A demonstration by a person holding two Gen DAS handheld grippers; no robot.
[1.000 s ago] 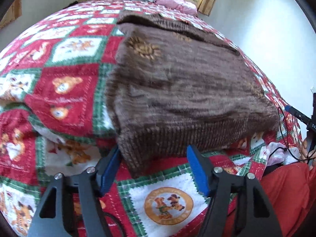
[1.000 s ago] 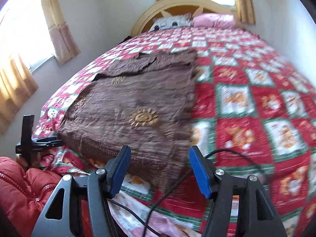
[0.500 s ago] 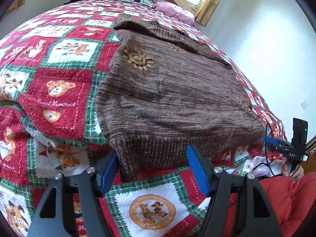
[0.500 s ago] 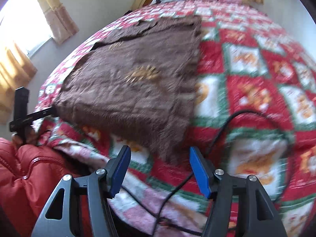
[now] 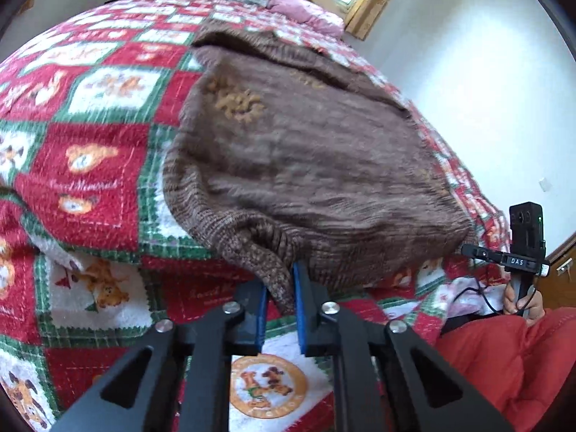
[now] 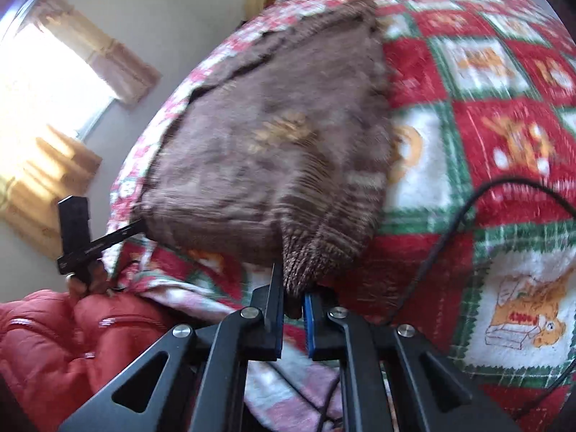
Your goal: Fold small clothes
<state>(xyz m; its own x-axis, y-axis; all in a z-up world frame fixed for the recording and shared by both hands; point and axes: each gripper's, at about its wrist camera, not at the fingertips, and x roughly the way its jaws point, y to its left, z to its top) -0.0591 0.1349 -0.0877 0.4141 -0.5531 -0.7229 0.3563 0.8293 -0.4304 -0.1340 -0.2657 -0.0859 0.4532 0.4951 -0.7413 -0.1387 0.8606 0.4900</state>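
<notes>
A brown knitted sweater (image 5: 302, 158) with a tan sun motif lies spread on a red, green and white teddy-bear quilt (image 5: 90, 180). My left gripper (image 5: 280, 289) is shut on the sweater's near left hem corner, which bunches up between the blue pads. In the right wrist view the sweater (image 6: 273, 151) shows again, and my right gripper (image 6: 292, 295) is shut on its near right hem corner. Each gripper also appears at the edge of the other's view: the right one (image 5: 518, 261) and the left one (image 6: 93, 244).
The quilt (image 6: 486, 115) covers the whole bed. A wooden headboard and pillows (image 5: 306, 10) are at the far end. A black cable (image 6: 450, 223) runs over the quilt on the right. My red padded jacket (image 6: 54, 342) is at the near edge. White walls and curtained windows surround the bed.
Both grippers moved forward onto the sweater's near hem and closed on its two corners. The hem is now pinched and lifted slightly at both corners.
</notes>
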